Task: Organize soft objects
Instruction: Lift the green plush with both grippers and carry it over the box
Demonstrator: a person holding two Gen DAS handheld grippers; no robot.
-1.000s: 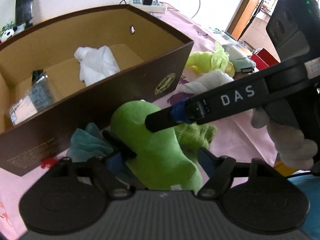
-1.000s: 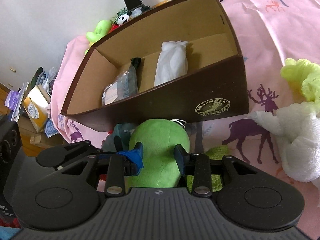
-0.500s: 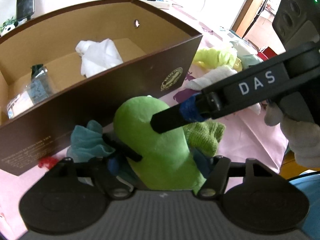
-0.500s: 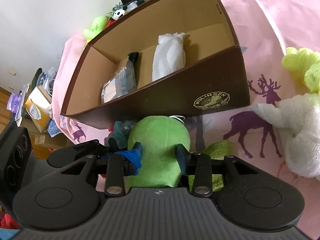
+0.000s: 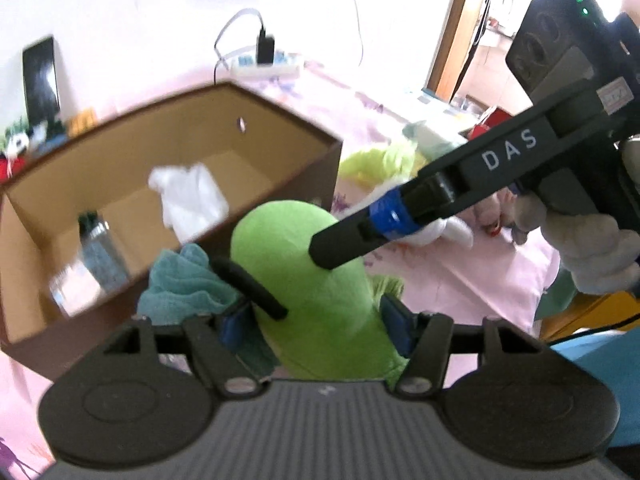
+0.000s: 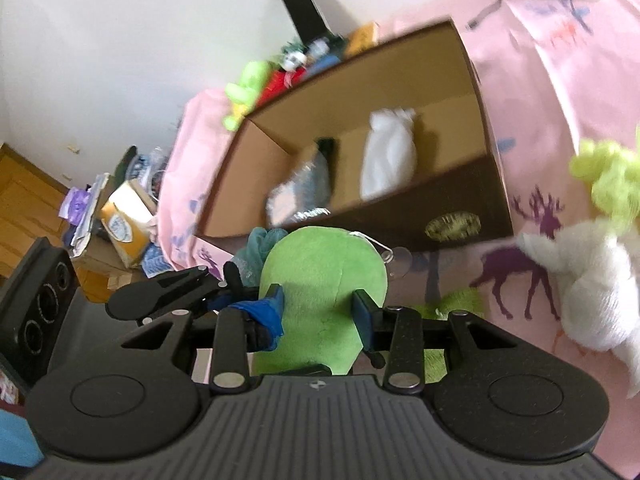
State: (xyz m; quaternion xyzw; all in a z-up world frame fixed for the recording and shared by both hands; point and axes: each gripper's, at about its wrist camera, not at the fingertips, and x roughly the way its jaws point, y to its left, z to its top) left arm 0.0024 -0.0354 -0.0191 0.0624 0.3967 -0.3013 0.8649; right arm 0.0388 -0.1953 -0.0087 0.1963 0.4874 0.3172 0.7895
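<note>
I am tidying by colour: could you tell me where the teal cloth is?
In the left wrist view the teal cloth lies left of the green plush, against the brown box.

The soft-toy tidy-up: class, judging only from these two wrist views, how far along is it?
Done: a white cloth bundle and a clear packet lie inside the brown box. In hand: the green plush is gripped by both the left gripper, whose jaws are closing, and the right gripper, in front of the box. Left: a teal cloth, white plush and yellow-green plush remain on the pink sheet.
</note>
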